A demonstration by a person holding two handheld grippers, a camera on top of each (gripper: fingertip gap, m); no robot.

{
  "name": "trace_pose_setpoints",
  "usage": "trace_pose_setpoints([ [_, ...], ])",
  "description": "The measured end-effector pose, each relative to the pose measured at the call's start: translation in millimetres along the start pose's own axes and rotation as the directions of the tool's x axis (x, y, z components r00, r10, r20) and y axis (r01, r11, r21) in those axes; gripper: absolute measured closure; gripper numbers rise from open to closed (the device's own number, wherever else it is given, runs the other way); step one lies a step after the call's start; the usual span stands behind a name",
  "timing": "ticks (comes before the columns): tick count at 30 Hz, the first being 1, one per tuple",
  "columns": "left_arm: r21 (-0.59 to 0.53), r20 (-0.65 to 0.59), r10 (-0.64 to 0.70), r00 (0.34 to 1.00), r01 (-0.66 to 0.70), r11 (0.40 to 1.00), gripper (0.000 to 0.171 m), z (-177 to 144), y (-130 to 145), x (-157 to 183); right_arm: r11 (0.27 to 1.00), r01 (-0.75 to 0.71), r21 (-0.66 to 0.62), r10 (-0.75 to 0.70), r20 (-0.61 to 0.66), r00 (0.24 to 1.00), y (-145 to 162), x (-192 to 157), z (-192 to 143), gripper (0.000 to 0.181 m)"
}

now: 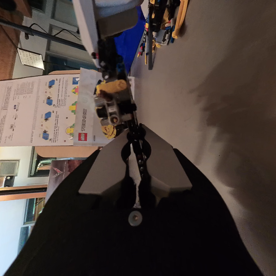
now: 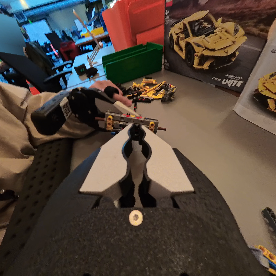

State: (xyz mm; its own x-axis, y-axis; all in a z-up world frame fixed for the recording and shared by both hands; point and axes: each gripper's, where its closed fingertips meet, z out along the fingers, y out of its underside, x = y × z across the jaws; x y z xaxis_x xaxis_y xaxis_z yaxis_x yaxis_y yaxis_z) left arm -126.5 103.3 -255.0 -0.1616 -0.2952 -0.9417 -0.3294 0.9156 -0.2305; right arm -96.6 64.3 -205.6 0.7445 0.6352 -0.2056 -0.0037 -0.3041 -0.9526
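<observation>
A small brick assembly [image 1: 113, 103] of grey, black and yellow pieces hangs between both grippers above the grey table [image 1: 209, 89]. My left gripper [image 1: 135, 130] is shut on a black holed beam [image 1: 140, 156] that sticks out of the assembly. A grey finger [image 1: 88, 29] of the right gripper meets the assembly's far end. In the right wrist view, my right gripper [image 2: 136, 127] is shut on a black part at the middle of the assembly [image 2: 131, 119], a grey frame with yellow connectors and brown axles. A grey finger [image 2: 124, 106] of the left gripper lies on the frame's top left, held by a hand [image 2: 107, 88].
A pile of yellow and black pieces [image 2: 150, 91] lies beyond the assembly, before a green bin [image 2: 132, 64]. A box picturing a yellow car [image 2: 209, 44] and a booklet [image 2: 261, 97] stand at the right. Loose pieces [image 2: 270, 219] lie near right. A partial build [image 1: 161, 26] lies farther off. There is about 8 cm between the tips of the two grippers.
</observation>
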Motion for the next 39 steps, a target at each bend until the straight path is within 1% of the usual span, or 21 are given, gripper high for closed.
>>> trace_pose_setpoints([
  [3, -0.015, 0.030, -0.028, 0.999, 0.028, 0.999, 0.165, 1, -2, -6, 0.995, -0.074, 0.065, 0.074, 0.005, 0.997, -7, 4, -3, 0.178],
  [4, -0.034, 0.056, -0.075, 0.996, 0.077, 0.996, 0.164, 2, 1, -11, 0.991, -0.102, 0.083, 0.101, 0.010, 0.995, -9, 5, -3, 0.178],
  [5, -0.054, 0.071, -0.172, 0.983, 0.176, 0.983, 0.164, 4, 4, -16, 0.988, -0.119, 0.096, 0.120, 0.002, 0.993, -10, 8, -3, 0.178],
  [7, -0.137, 0.020, -0.422, 0.906, 0.421, 0.897, 0.159, 11, 18, -13, 0.988, -0.123, 0.095, 0.132, -0.089, 0.987, -7, 22, -4, 0.178],
  [8, -0.180, -0.025, -0.511, 0.859, 0.499, 0.848, 0.146, 12, 25, -7, 0.988, -0.123, 0.090, 0.135, -0.136, 0.981, -5, 29, -5, 0.178],
  [9, -0.202, -0.070, -0.577, 0.814, 0.555, 0.807, 0.134, 12, 29, -1, 0.990, -0.123, 0.075, 0.135, -0.189, 0.973, 0, 37, -7, 0.178],
  [12, -0.215, -0.147, -0.711, 0.688, 0.679, 0.702, 0.134, 7, 37, 2, 0.990, -0.142, 0.017, 0.141, -0.274, 0.951, 14, 52, -8, 0.178],
  [13, -0.212, -0.165, -0.757, 0.633, 0.726, 0.654, 0.135, 5, 38, -1, 0.989, -0.147, -0.006, 0.139, -0.289, 0.947, 18, 54, -6, 0.178],
  [14, -0.191, -0.165, -0.814, 0.558, 0.791, 0.581, 0.138, 3, 39, -9, 0.989, -0.147, -0.026, 0.132, -0.308, 0.942, 22, 55, -5, 0.178],
  [16, -0.089, -0.207, -0.919, 0.336, 0.929, 0.360, 0.146, -2, 26, -32, 0.988, -0.147, -0.049, 0.123, -0.328, 0.936, 27, 54, 1, 0.178],
  [17, -0.050, -0.243, -0.945, 0.218, 0.970, 0.237, 0.147, -3, 16, -41, 0.986, -0.156, -0.058, 0.128, -0.336, 0.933, 29, 54, 5, 0.178],
  [18, -0.029, -0.284, -0.951, 0.125, 0.990, 0.139, 0.146, -3, 4, -45, 0.984, -0.163, -0.069, 0.130, -0.346, 0.929, 32, 53, 9, 0.178],
  [19, -0.026, -0.321, -0.943, 0.083, 0.995, 0.096, 0.145, -3, -10, -43, 0.982, -0.167, -0.087, 0.126, -0.356, 0.926, 36, 51, 14, 0.178],
  [20, -0.032, -0.321, -0.942, 0.097, 0.993, 0.114, 0.145, -1, -20, -38, 0.979, -0.173, -0.105, 0.123, -0.369, 0.921, 40, 50, 19, 0.178],
  [23, -0.096, -0.227, -0.935, 0.272, 0.949, 0.299, 0.144, 12, -27, -15, 0.978, -0.156, -0.141, 0.089, -0.391, 0.916, 45, 43, 31, 0.177],
  [24, -0.115, -0.229, -0.925, 0.304, 0.935, 0.336, 0.144, 15, -30, -7, 0.978, -0.160, -0.137, 0.095, -0.392, 0.915, 45, 41, 33, 0.177],
  [26, -0.150, -0.231, -0.922, 0.312, 0.925, 0.350, 0.145, 18, -32, 5, 0.974, -0.184, -0.135, 0.121, -0.379, 0.918, 46, 37, 37, 0.177],
  [28, -0.162, -0.229, -0.928, 0.294, 0.928, 0.334, 0.154, 20, -29, 7, 0.970, -0.200, -0.140, 0.138, -0.365, 0.921, 48, 35, 39, 0.177],
  [30, -0.168, -0.240, -0.930, 0.279, 0.931, 0.323, 0.154, 20, -30, 9, 0.967, -0.214, -0.138, 0.151, -0.363, 0.919, 49, 35, 39, 0.177],
  [35, -0.183, -0.180, -0.879, 0.442, 0.863, 0.472, 0.154, 23, -28, 19, 0.945, -0.289, -0.154, 0.218, -0.362, 0.906, 57, 33, 41, 0.177],
  [39, -0.182, -0.152, -0.854, 0.498, 0.835, 0.520, 0.156, 24, -28, 20, 0.955, -0.242, -0.169, 0.163, -0.383, 0.909, 56, 34, 40, 0.178],
])
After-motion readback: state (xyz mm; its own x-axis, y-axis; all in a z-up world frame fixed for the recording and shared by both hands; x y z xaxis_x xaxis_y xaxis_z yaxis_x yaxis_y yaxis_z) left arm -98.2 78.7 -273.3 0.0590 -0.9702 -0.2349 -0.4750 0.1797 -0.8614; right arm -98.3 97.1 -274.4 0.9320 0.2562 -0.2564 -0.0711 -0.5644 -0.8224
